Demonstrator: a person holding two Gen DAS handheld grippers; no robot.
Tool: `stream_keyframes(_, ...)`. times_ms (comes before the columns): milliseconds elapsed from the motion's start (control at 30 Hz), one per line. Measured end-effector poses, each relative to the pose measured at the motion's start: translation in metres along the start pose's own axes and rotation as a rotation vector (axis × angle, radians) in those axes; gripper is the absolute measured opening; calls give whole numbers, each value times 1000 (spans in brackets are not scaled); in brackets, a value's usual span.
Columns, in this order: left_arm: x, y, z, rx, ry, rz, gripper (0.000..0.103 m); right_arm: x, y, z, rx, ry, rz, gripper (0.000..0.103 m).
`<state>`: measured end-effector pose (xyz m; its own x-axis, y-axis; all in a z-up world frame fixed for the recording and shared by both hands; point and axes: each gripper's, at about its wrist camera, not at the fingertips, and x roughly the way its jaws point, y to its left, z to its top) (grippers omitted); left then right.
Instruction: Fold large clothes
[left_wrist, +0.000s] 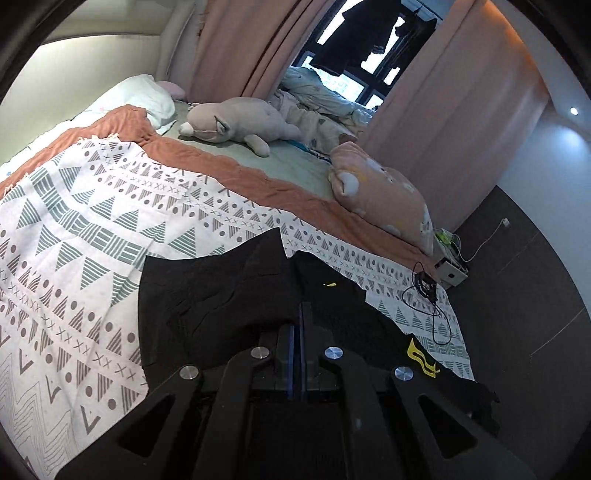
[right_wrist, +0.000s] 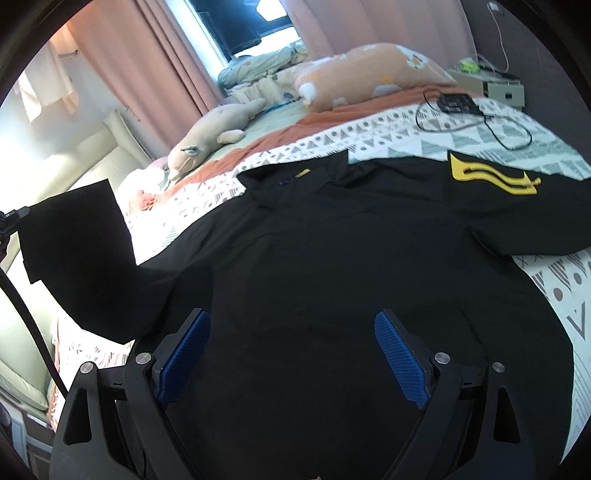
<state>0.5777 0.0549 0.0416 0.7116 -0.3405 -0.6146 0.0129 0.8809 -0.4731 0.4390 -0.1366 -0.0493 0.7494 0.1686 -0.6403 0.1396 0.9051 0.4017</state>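
Observation:
A large black shirt (right_wrist: 332, 251) with a yellow emblem (right_wrist: 491, 175) lies spread on the patterned blanket (right_wrist: 406, 133) of a bed. My right gripper (right_wrist: 291, 325) is open, its blue pads (right_wrist: 400, 362) held just above the shirt's lower body. My left gripper (left_wrist: 300, 306) is shut on the shirt's sleeve (left_wrist: 221, 288) and holds it lifted; the raised sleeve also shows in the right wrist view (right_wrist: 74, 236) at the left. The yellow emblem (left_wrist: 421, 356) shows in the left wrist view too.
A grey plush toy (left_wrist: 240, 122) and a pink pillow (left_wrist: 380, 188) lie at the bed's far side. A black device with cable (left_wrist: 424, 288) rests on the blanket near the bed edge. A box (left_wrist: 450, 271) stands on the dark floor. Pink curtains hang behind.

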Motion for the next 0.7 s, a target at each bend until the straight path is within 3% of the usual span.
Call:
stream_keyframes(333,94,-69,-50,30,127,-95,4,3,-81,24,276,3,74,90)
stream_keyframes(700,194,-91,-122,28,231,-120,4,10,-143,30,450,-26,112,90)
